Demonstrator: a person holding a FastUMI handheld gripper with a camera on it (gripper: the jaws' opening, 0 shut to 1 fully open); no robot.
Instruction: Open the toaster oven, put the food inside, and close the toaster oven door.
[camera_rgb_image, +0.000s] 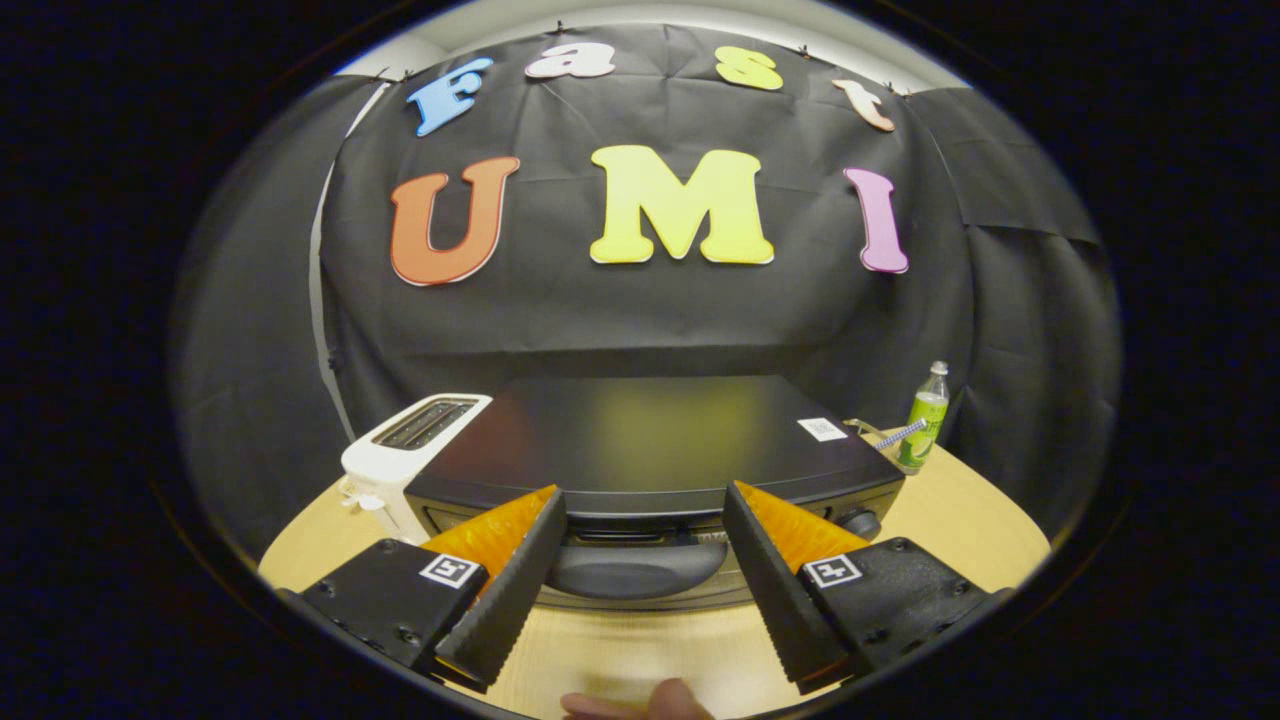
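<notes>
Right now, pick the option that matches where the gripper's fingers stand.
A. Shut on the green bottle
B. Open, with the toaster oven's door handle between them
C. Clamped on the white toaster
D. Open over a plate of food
B: the gripper is open, its fingers spread to either side of the toaster oven's dark door handle, not pressing on it.
</notes>
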